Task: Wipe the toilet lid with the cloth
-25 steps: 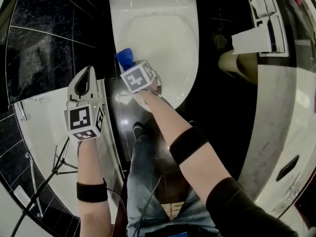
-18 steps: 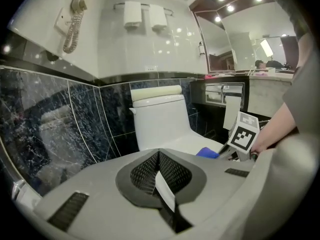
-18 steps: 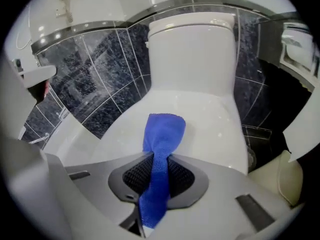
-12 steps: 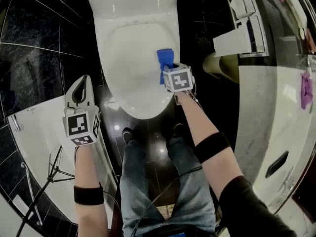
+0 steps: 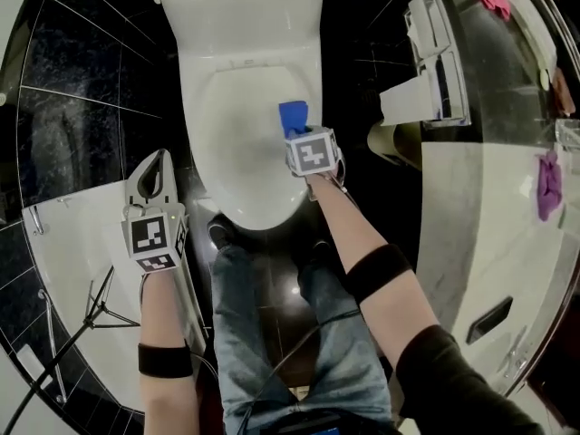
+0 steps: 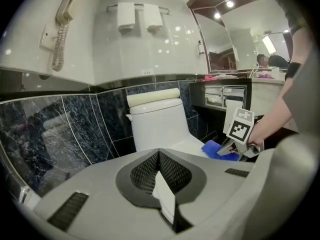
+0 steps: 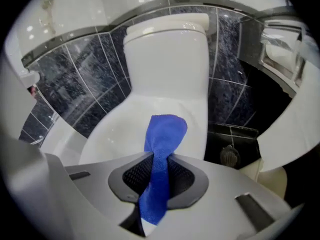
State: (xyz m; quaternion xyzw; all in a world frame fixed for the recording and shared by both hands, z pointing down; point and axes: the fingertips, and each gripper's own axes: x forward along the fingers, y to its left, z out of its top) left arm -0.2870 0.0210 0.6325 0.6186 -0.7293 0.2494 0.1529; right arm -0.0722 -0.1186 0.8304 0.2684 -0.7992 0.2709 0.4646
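the left hand-held gripper [image 5: 156,159] hangs beside the toilet's left flank, jaws together with nothing between them. next comes the closed white toilet lid [image 5: 237,125]. on its right part lies the free end of the blue cloth [image 5: 292,116], seemingly touching the surface. the right hand-held gripper [image 5: 301,139] is clamped on the cloth's bunched middle, tilted steeply down. this looks like a wiping stroke in hand; next, press the cloth flat and sweep leftward across the unwiped lid, keeping the grip firm.
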